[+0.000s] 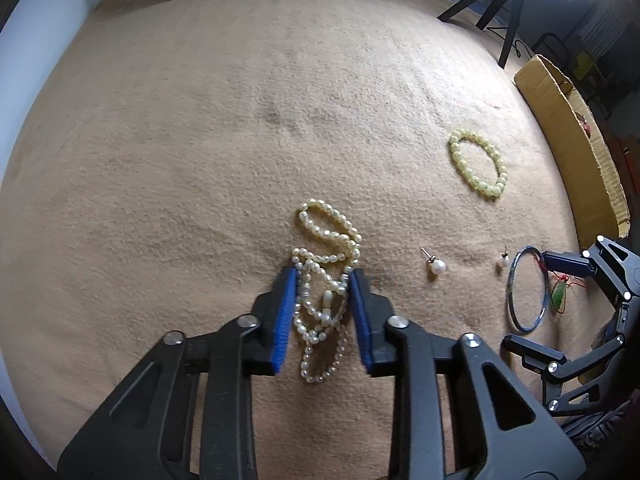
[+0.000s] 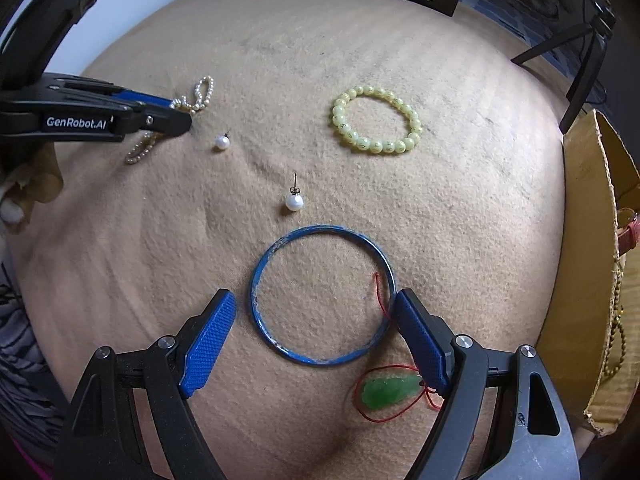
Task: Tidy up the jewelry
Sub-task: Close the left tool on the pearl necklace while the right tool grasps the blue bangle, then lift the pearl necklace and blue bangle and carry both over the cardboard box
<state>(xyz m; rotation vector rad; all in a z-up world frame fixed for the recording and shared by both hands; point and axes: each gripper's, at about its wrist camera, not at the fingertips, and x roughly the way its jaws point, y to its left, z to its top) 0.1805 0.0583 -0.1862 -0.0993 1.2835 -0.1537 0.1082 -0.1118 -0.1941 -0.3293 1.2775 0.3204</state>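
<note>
left fingers [image 1: 322,276] parted around pearl necklace [image 1: 324,292], right fingers [image 2: 314,306] wide astride blue bangle [image 2: 322,296]

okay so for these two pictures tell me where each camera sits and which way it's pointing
Left wrist: sits on the left gripper, looking forward and down along its blue fingers at the pearl necklace between them; the right gripper shows at the right edge.
Right wrist: sits on the right gripper, looking down at the blue bangle between its open fingers and the green pendant; the left gripper enters from the left.
Shared: the tan cloth, the yellow bead bracelet, both pearl earrings, the bangle, the necklace.
</note>
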